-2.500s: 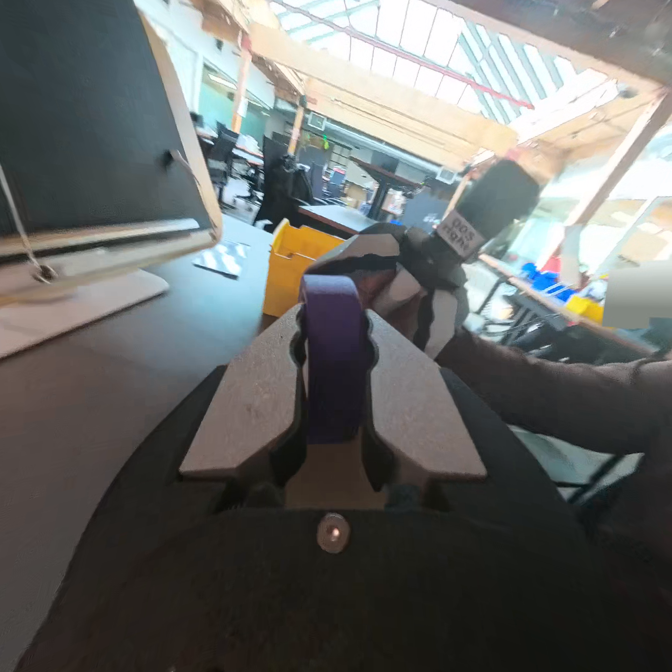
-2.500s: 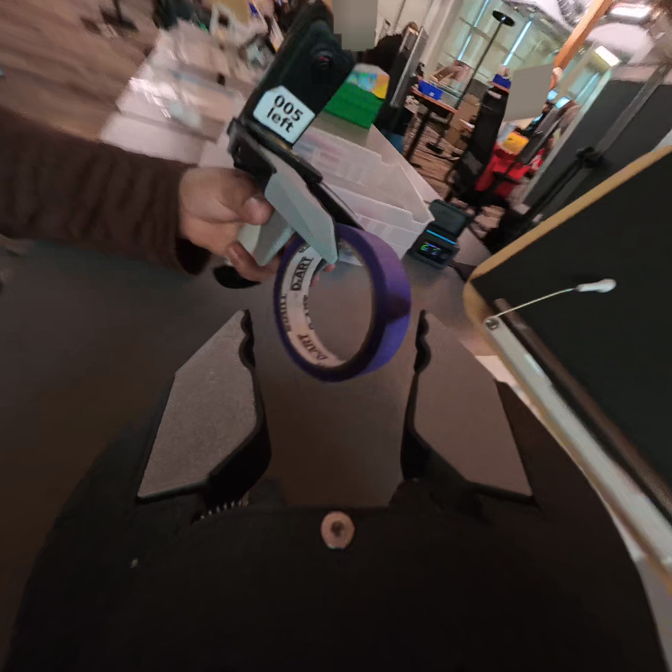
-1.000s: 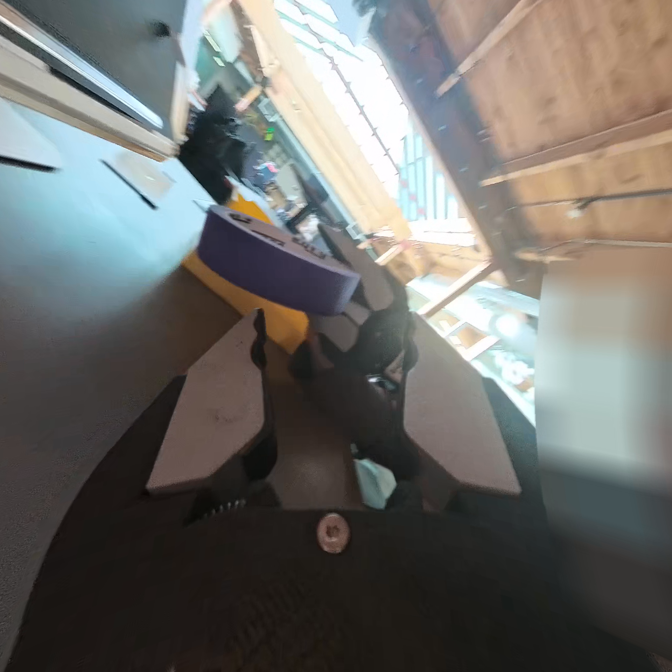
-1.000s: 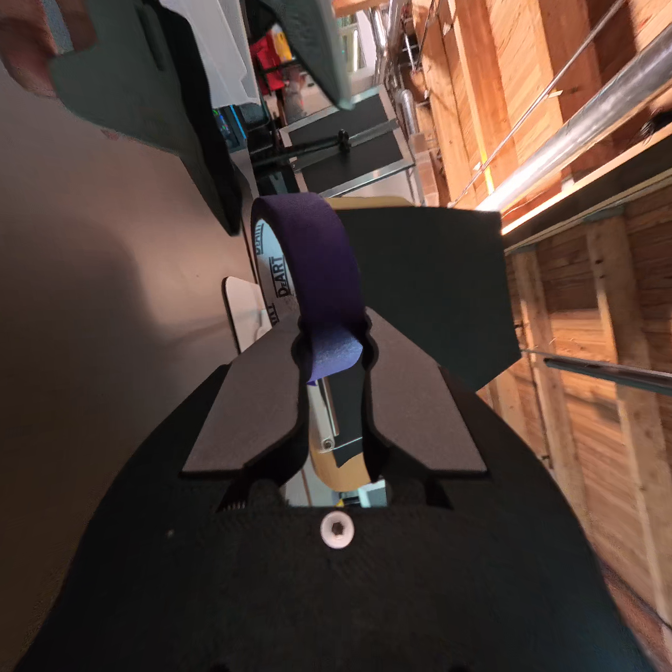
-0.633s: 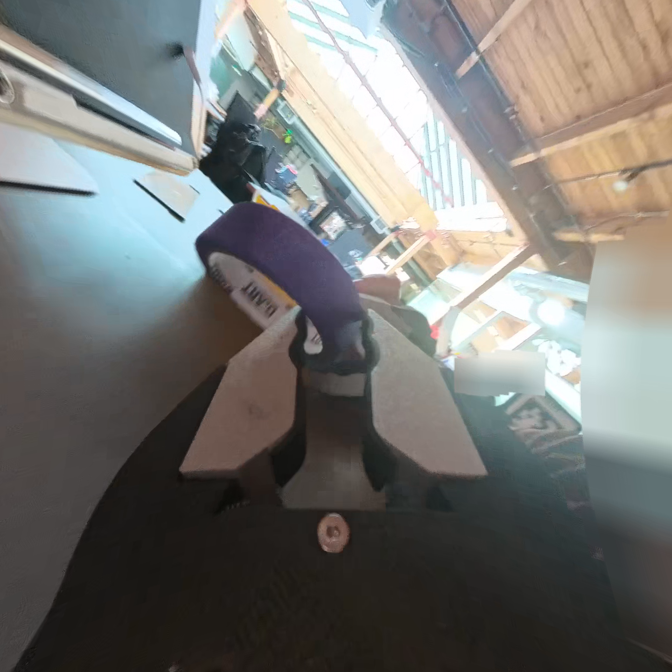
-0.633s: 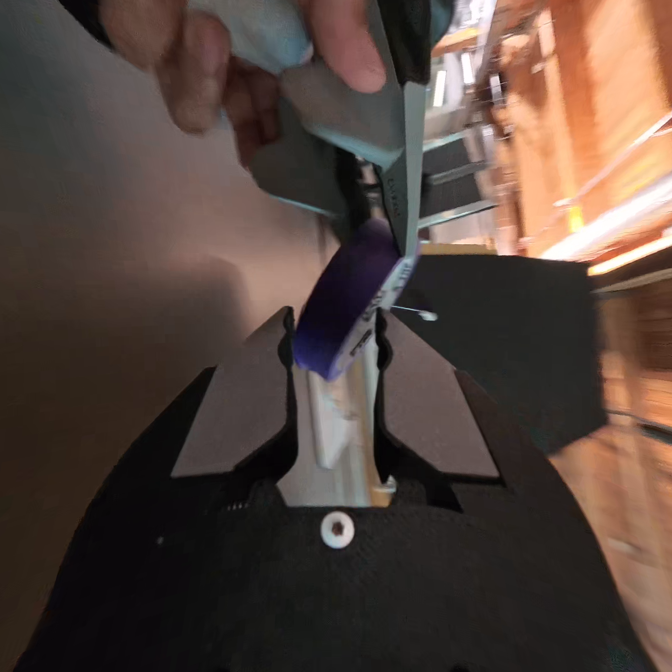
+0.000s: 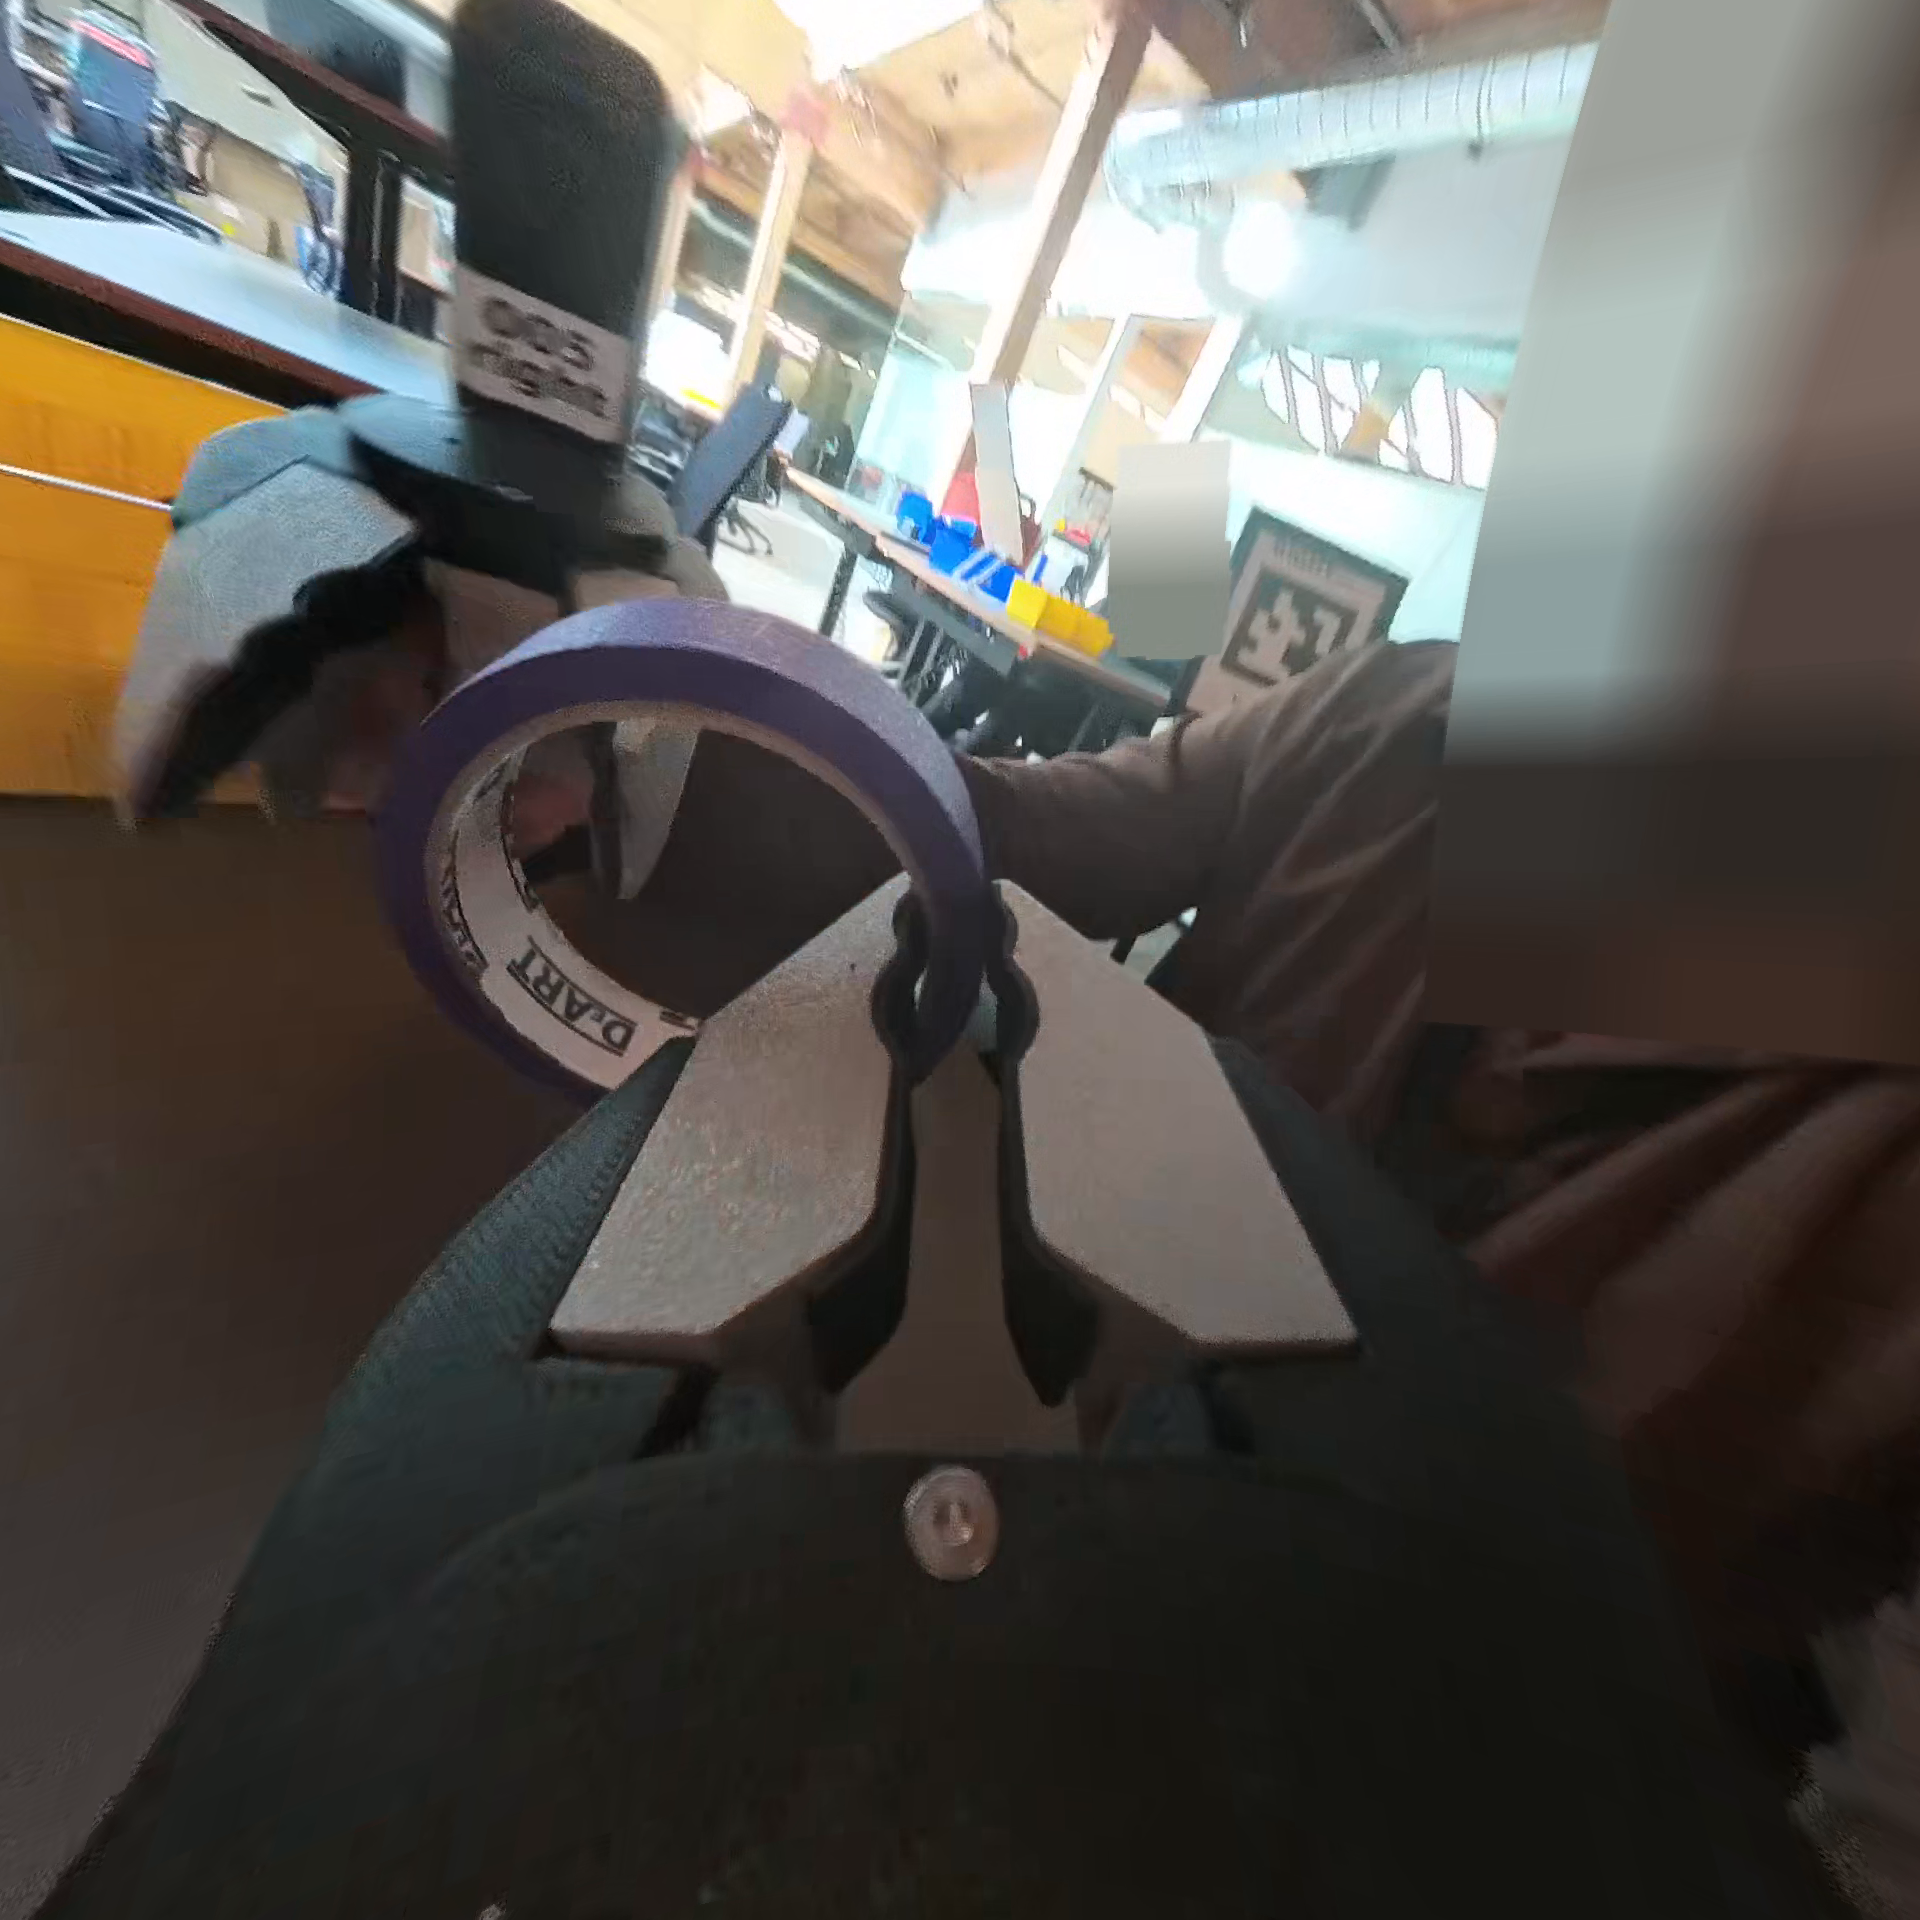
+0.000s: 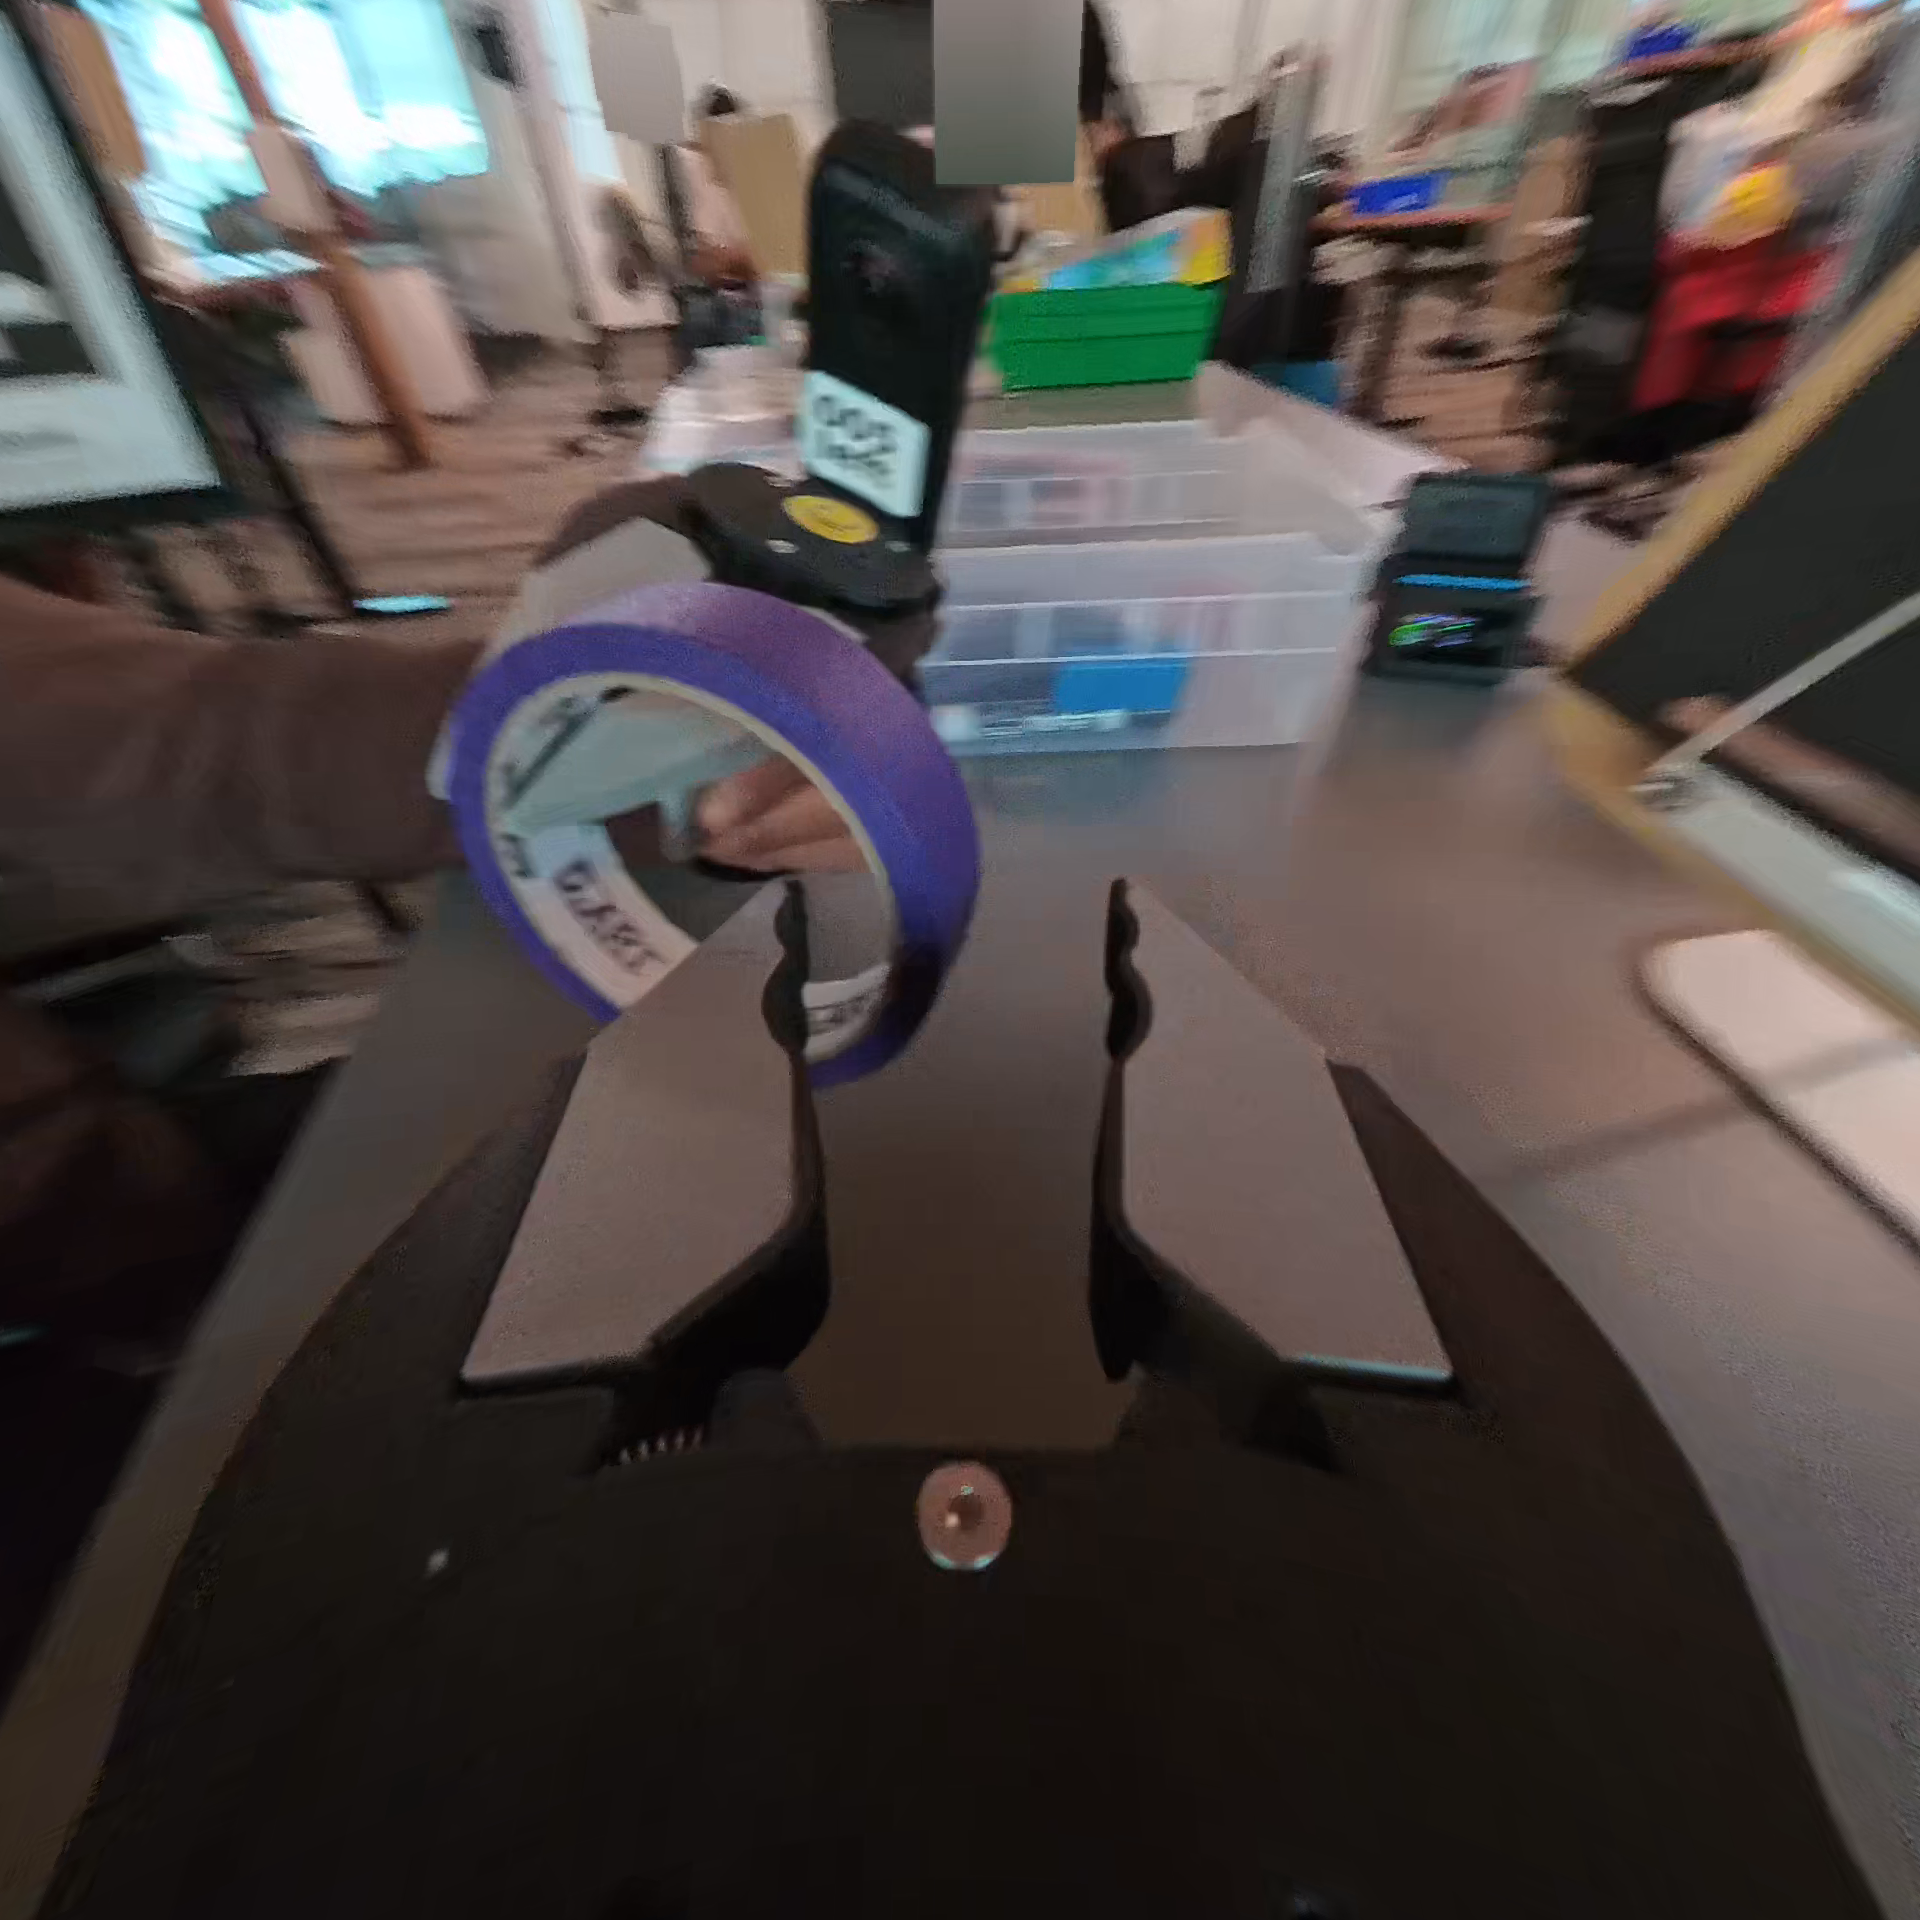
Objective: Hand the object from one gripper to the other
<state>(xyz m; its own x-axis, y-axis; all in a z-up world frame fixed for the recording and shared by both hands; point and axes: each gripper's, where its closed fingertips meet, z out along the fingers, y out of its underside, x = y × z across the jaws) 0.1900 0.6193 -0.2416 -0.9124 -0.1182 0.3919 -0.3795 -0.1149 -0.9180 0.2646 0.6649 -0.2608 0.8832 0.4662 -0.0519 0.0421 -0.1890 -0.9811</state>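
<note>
A purple roll of tape [image 7: 665,665] with a white inner core is pinched at its rim by my left gripper [image 7: 951,935], which is shut on it and holds it above the dark table. In the right wrist view the roll [image 8: 727,644] hangs just left of and beyond my right gripper [image 8: 951,914], which is open and empty; its left fingertip overlaps the roll's near edge in the picture. The left gripper's fingers [image 8: 613,758] show through the ring. The right gripper's grey fingers [image 7: 270,561] show behind the roll in the left wrist view.
A yellow bin [image 7: 73,582] stands on the dark table [image 7: 156,1143] at the left. A person's brown sleeve [image 7: 1247,831] reaches in. Clear plastic drawers [image 8: 1143,582], a small black device [image 8: 1455,582], a black board [image 8: 1766,540] and its white base [image 8: 1787,1018] lie ahead and right.
One second ago my right gripper held the tape and the left was open. Both then gripped it. Now the left holds it, the right has opened and drawn back, and both views have levelled.
</note>
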